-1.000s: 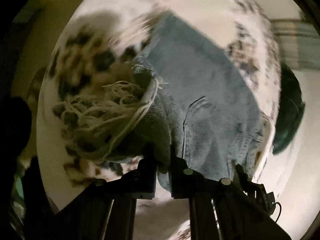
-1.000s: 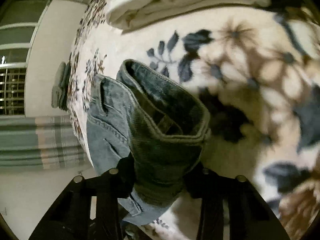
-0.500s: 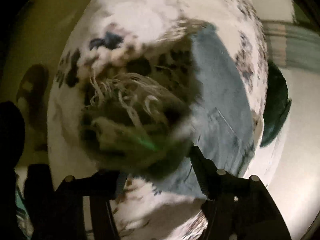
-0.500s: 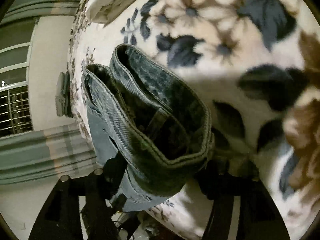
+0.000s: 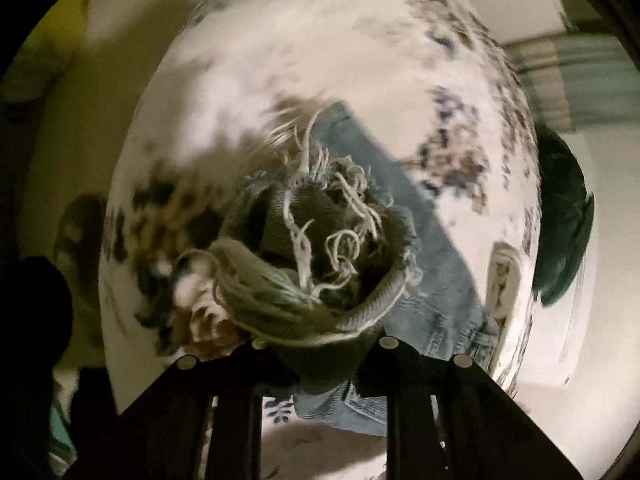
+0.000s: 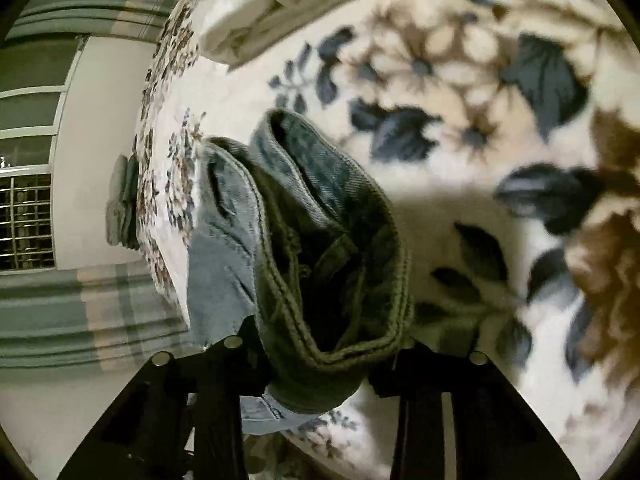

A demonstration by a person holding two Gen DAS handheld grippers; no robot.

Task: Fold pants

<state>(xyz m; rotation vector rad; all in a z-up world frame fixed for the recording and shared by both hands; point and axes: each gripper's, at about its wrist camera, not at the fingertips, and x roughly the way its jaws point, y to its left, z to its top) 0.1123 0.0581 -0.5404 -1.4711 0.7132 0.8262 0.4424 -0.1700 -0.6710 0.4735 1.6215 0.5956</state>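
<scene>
The pants [image 5: 436, 264] are light blue denim and lie on a floral blanket [image 5: 320, 72]. My left gripper [image 5: 320, 360] is shut on the frayed hem end [image 5: 320, 248], whose white threads bunch up right in front of the camera. In the right wrist view the pants [image 6: 224, 256] hang over the bed edge. My right gripper [image 6: 320, 364] is shut on the waistband end [image 6: 332, 264], which stands open like a tube in front of the lens. Both held ends are lifted off the blanket.
The bed's floral blanket [image 6: 480, 128] fills most of both views. A folded pale cloth [image 6: 304, 4] lies at the far end of the bed. A dark green object [image 5: 560, 216] sits beyond the bed's right edge. Striped curtains [image 6: 80, 312] and a window grille [image 6: 24, 220] are on the left.
My left gripper has carried the frayed hem over the lying denim, and the view has swung across the bed. My right gripper has shifted with the waistband, which still stands open in its grip.
</scene>
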